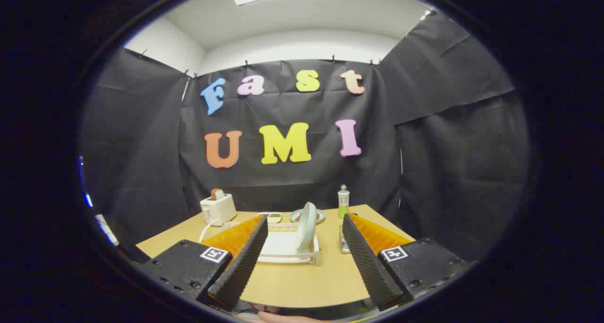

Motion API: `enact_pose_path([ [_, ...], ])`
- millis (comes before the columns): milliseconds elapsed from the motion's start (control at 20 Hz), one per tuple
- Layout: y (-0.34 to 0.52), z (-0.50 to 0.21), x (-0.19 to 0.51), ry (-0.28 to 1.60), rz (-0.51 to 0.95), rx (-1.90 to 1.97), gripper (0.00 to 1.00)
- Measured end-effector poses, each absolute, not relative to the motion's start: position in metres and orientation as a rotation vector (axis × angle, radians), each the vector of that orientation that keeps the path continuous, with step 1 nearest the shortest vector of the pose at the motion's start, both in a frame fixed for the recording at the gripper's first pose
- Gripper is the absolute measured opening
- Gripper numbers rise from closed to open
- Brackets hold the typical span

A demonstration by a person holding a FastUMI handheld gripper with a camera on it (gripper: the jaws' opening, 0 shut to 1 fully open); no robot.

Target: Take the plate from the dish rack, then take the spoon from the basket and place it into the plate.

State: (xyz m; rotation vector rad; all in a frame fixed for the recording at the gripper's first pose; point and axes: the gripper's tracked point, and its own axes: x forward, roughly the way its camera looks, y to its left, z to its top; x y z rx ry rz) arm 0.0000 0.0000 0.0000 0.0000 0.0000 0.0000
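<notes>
A pale green plate stands on edge in the white dish rack on the wooden table, ahead of and between my fingers. My gripper is open, held back from the rack with nothing between its fingers. A small wire basket sits just right of the rack, partly hidden by the right finger; I cannot make out the spoon in it.
A white toaster with bread stands at the back left. A small dish and a saucer lie behind the rack. A green bottle stands at the back right. Bare tabletop lies between me and the rack.
</notes>
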Motion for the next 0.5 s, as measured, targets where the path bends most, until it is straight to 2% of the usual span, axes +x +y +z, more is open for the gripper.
enact_pose_path([
  [500, -0.0029, -0.0024, 0.0033, 0.010, 0.010, -0.005, 1.00],
])
